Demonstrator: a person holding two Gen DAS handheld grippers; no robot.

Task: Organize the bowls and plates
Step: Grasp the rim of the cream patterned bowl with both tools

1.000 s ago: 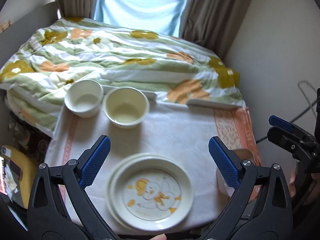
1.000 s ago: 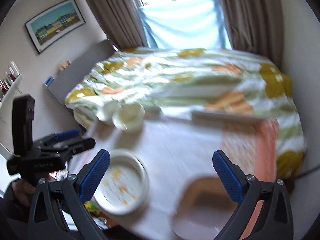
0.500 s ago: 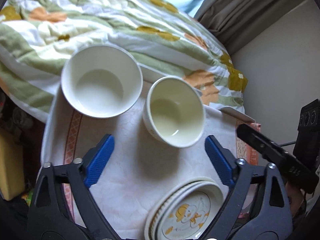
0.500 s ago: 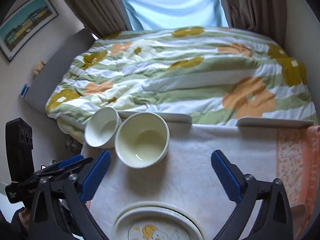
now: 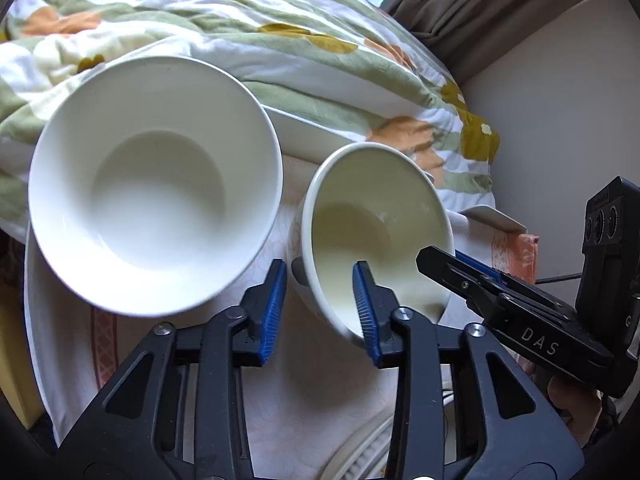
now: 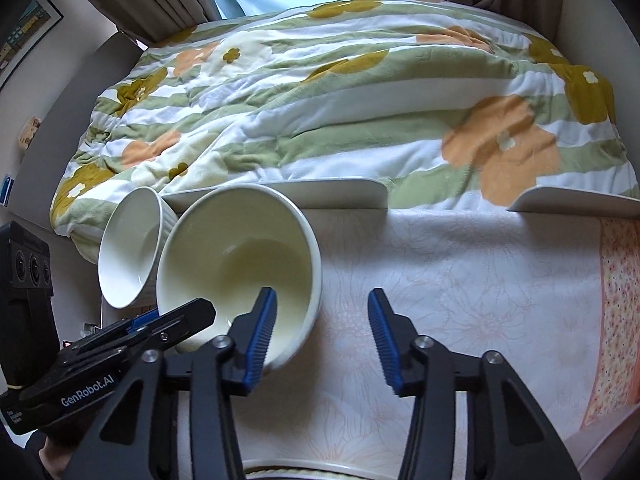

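- The cream bowl (image 5: 376, 232) is straddled at its near rim by the left gripper (image 5: 320, 308): one blue pad lies inside the bowl, the other outside its wall. The jaws are closing; firm contact of the pads with the wall cannot be confirmed.
- The same cream bowl (image 6: 240, 276) is straddled on its opposite side by the right gripper (image 6: 320, 332): the left-hand pad is inside the rim, the other pad over the bare tablecloth (image 6: 460, 272). These jaws are closing too, and a gap to the wall is visible.
- Both grippers are equally near; the bowl lies directly ahead of and below each.
- The white bowl (image 5: 156, 196) stands just beside the cream bowl, ungripped.
- Both bowls are seen to be empty.
- A plate stack (image 6: 296, 470) is partly visible at the near table edge.
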